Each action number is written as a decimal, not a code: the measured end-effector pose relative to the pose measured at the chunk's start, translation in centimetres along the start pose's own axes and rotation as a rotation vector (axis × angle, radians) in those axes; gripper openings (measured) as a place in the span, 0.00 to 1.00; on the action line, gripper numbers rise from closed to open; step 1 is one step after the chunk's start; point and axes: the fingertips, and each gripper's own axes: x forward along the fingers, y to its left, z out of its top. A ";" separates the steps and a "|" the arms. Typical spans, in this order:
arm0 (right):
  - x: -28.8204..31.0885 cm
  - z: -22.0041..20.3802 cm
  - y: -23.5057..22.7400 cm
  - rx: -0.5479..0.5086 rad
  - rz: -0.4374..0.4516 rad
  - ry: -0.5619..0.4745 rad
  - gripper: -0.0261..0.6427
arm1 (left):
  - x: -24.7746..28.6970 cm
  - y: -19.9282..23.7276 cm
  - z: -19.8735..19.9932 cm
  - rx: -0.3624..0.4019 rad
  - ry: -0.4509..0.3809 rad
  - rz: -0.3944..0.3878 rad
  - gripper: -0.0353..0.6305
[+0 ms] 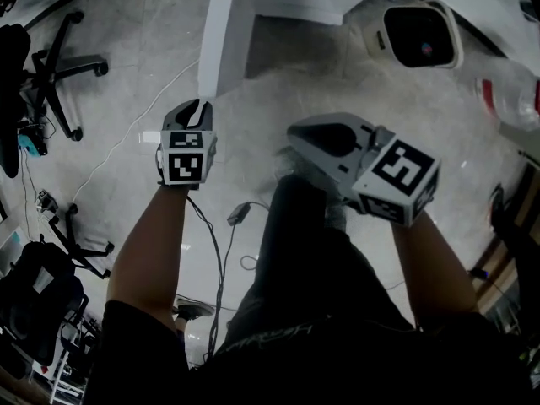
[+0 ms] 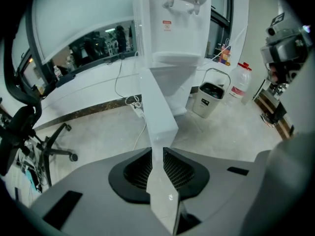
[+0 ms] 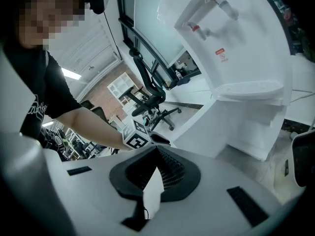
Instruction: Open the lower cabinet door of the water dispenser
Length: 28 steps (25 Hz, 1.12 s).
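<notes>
Left gripper (image 2: pixel 158 157) jaws were clamped on the edge of the lower cabinet door (image 2: pixel 157 107), which was swung out from the water dispenser (image 2: pixel 172 26); right gripper (image 3: pixel 155 175) jaws were found together, empty, near the water dispenser

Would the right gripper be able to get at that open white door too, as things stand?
Probably yes. The left gripper is clamped on the door at its outer edge. Only bare floor seems to lie between the right gripper and the rest of the panel.
</notes>
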 end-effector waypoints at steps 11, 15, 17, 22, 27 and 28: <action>-8.9 0.0 5.1 -0.129 0.008 -0.056 0.06 | -13.5 -9.3 3.5 -0.416 -0.258 -0.179 0.16; -14.0 1.3 9.6 -0.149 0.016 -0.095 0.06 | -22.4 -14.5 7.1 -0.460 -0.392 -0.291 0.15; -16.7 2.3 12.6 -0.175 0.024 -0.123 0.06 | -27.5 -17.0 9.2 -0.444 -0.466 -0.346 0.15; -24.2 6.4 21.5 -0.274 0.047 -0.199 0.06 | -42.2 -22.3 14.3 -0.357 -0.638 -0.436 0.13; -32.3 10.3 29.6 -0.344 0.070 -0.305 0.06 | -55.1 -27.4 17.1 -0.237 -0.767 -0.471 0.12; -33.8 11.0 30.9 -0.359 0.075 -0.328 0.06 | -57.2 -28.2 17.6 -0.210 -0.793 -0.468 0.12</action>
